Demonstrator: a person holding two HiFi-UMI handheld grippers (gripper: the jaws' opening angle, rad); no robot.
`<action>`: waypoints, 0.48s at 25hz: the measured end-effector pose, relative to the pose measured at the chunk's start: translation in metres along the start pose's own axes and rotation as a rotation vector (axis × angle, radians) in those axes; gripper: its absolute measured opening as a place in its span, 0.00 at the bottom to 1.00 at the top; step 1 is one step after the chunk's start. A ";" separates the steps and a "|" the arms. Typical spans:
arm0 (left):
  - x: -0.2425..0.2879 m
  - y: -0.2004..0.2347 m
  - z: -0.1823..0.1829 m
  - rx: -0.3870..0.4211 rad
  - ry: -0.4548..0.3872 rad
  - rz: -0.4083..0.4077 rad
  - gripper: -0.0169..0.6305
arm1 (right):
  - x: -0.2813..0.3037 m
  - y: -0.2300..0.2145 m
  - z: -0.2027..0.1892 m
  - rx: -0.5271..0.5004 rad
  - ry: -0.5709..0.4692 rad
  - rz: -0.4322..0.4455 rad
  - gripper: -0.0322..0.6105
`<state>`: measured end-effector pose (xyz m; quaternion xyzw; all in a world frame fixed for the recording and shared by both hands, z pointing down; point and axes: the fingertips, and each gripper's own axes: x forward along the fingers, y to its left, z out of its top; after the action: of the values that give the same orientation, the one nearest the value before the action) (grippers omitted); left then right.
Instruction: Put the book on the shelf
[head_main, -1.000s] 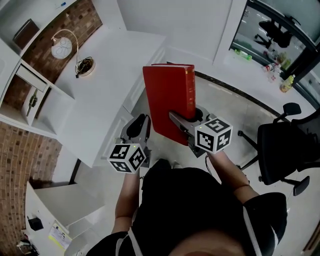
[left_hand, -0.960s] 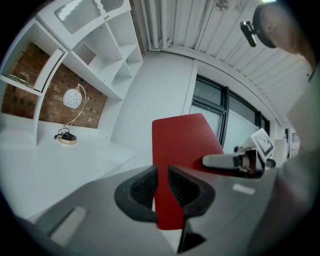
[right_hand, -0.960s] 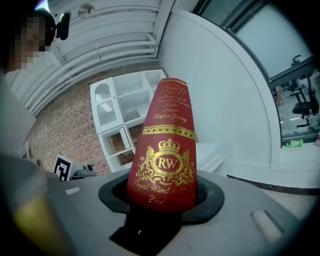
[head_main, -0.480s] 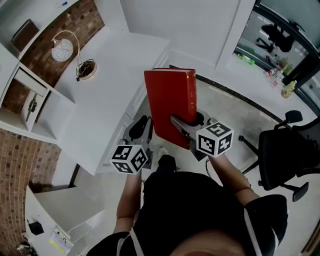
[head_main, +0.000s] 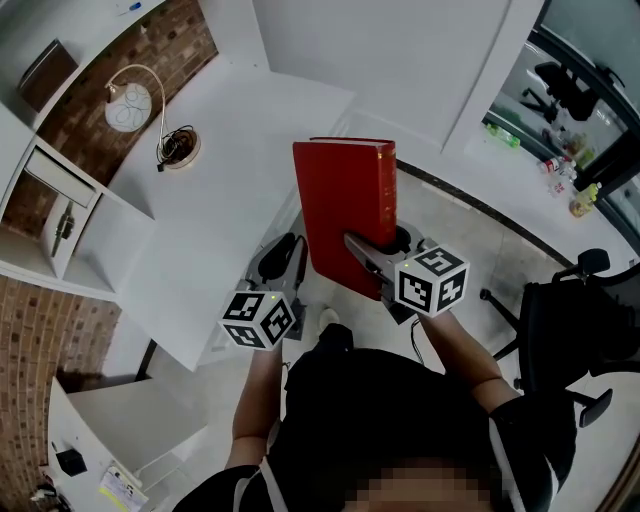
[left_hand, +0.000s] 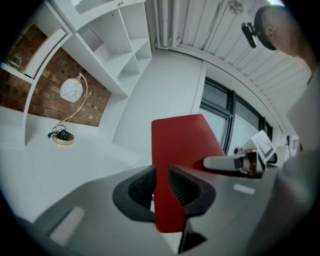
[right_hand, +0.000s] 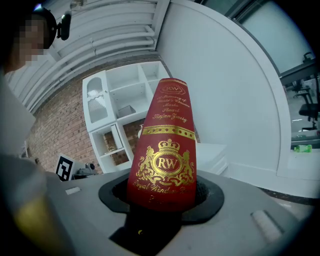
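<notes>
Right tool (head_main: 372, 262) clamps the red gilt-spined hardback book (head_main: 340, 210) upright, by the white tabletop (head_main: 220, 190) — left tool (left_hand: 161, 186), narrow, is opening around its cover. Free it fully before carrying shelfward.

White desk (head_main: 230, 170) with a lamp (head_main: 128, 108) before a brick wall (head_main: 172, 40)

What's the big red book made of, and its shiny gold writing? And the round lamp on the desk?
The red book looks like a hardcover: stiff, flat boards with a smooth matte cloth or leather-look covering. Its gold lettering seems stamped foil, since it glints. The lamp has a whitish globe, maybe glass or plastic, on a thin brass-coloured arm and base, likely metal.
</notes>
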<state>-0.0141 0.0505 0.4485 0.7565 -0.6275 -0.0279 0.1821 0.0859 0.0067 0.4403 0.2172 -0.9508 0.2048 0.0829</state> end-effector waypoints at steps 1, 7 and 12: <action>0.004 0.004 0.003 0.000 -0.002 0.001 0.13 | 0.006 -0.002 0.004 -0.002 0.001 0.003 0.41; 0.024 0.031 0.021 -0.002 -0.010 0.009 0.14 | 0.040 -0.011 0.026 -0.011 0.002 0.026 0.41; 0.037 0.054 0.033 -0.001 -0.005 0.011 0.16 | 0.065 -0.017 0.044 -0.022 -0.003 0.024 0.41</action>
<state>-0.0658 -0.0011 0.4414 0.7530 -0.6320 -0.0292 0.1808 0.0327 -0.0509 0.4222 0.2049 -0.9557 0.1951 0.0815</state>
